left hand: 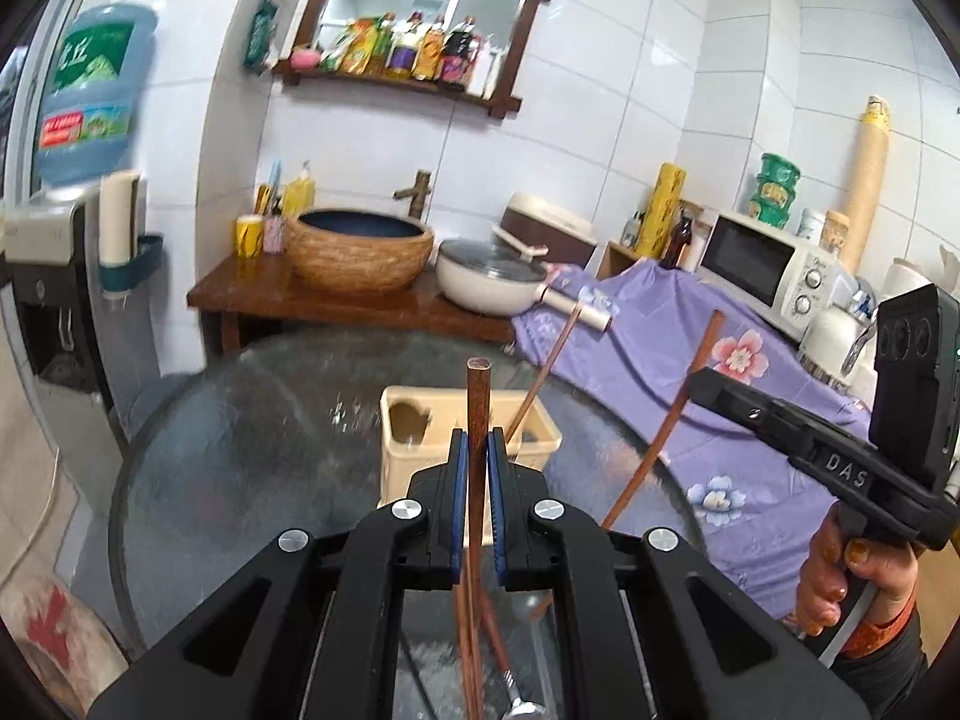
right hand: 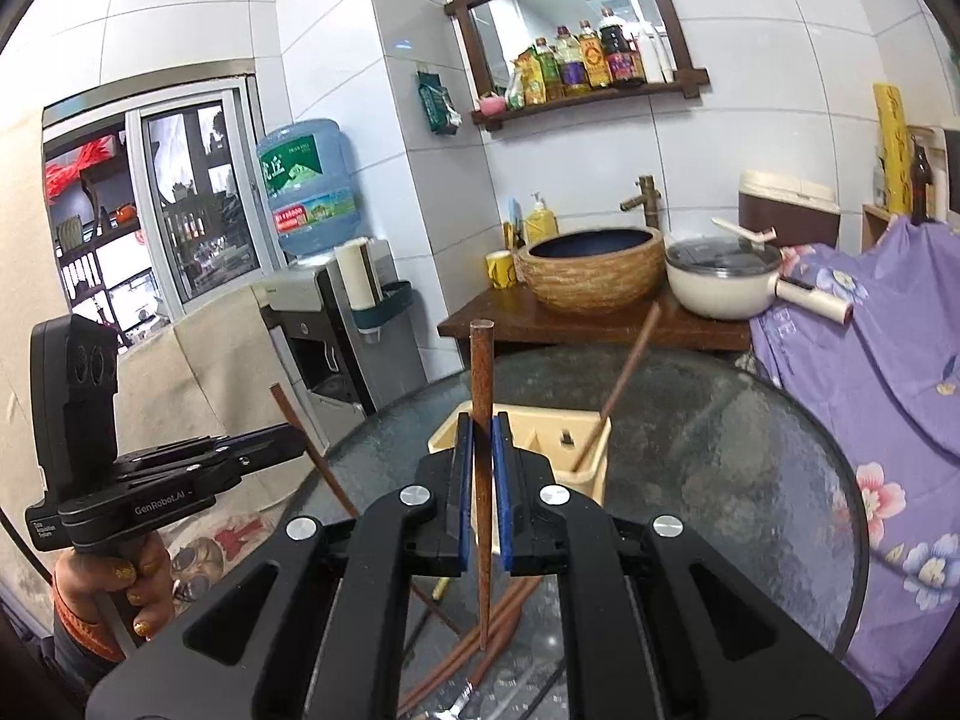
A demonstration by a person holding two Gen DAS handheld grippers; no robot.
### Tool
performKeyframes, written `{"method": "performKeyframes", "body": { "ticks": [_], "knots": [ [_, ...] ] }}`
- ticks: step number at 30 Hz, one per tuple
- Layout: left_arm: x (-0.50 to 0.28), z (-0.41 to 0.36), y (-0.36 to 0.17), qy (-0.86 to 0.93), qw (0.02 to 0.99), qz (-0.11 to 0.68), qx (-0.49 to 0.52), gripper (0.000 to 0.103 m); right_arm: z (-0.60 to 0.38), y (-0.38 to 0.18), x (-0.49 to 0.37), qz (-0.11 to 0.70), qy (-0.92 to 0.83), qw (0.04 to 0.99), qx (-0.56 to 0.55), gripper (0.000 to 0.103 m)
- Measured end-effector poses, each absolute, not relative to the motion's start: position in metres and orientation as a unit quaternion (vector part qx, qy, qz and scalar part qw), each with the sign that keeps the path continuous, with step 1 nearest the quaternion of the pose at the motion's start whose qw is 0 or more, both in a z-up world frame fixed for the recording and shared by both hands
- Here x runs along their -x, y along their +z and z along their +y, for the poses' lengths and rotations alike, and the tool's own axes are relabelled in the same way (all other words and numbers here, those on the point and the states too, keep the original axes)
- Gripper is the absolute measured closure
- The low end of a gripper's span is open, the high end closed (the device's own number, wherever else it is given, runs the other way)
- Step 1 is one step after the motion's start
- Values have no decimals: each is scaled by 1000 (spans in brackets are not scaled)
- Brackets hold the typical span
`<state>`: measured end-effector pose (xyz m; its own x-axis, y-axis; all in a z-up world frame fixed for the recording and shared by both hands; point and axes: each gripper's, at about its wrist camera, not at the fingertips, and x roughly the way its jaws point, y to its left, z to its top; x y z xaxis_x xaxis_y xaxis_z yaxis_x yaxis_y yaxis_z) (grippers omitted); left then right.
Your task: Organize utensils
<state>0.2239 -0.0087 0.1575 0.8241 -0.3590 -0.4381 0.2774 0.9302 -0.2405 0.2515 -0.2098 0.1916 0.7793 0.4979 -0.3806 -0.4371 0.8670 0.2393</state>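
Each gripper holds one brown chopstick upright above the round glass bench (left hand: 240, 450). The left gripper (left hand: 478, 444) has its blue-padded fingers (left hand: 457, 480) pressed together on the left chopstick (left hand: 478, 414), and the right gripper (right hand: 482, 426) is clamped in the same way on the right chopstick (right hand: 482, 372); both sticks are taken near the thick upper part, with the thin end hanging down. The beige utensil holder (right hand: 594, 468) stands on the bench just beyond the fingers, at about 12 o'clock in both wrist views, and one chopstick (right hand: 621, 384) already leans inside its right compartment, pointing toward 1 o'clock. More chopsticks (right hand: 480, 654) and what looks like a metal spoon (left hand: 519, 708) lie on the glass at 6 o'clock, under the grippers, so I judge the sorting is only partly done. A chopstick should be light and stiff, but it is thin and smooth, so it can turn or slide between the pads if the grip is loose. Holding it near the thick end, as here, seems good, because the thin tip is free to go down into a compartment. The glass looks hard and slippery, so the pieces lying flat there are probably harder to pick up.
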Motion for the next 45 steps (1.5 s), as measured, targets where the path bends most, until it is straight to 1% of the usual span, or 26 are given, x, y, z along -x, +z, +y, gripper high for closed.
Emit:
{"method": "performKeyframes", "body": {
  "ticks": [7,10,13,15,18,26,32,37,45],
  "knots": [
    [-255,-7,230,-154,963,198,96,96,-203,257,-277,184,244,950,-69,96],
    [-270,-5,252,-145,966,185,107,96,-200,283,-290,160,227,959,-62,96],
    [-287,-5,264,-123,971,171,110,96,-198,297,-308,144,205,966,-64,96],
    [-295,-6,265,-111,974,167,107,96,-196,297,-318,138,190,970,-60,96],
    [-306,-9,253,-98,975,170,102,96,-195,285,-334,138,173,973,-58,96],
    [-330,-18,177,-87,965,230,92,96,-192,213,-362,189,159,967,-69,96],
    [-341,-16,137,-86,956,264,94,96,-186,175,-367,214,154,963,-62,96],
    [-345,-15,117,-83,950,283,101,96,-190,158,-373,230,149,959,-71,96],
    [-347,-16,109,-83,949,288,102,96,-195,141,-376,239,137,959,-67,96]
  ]
}}
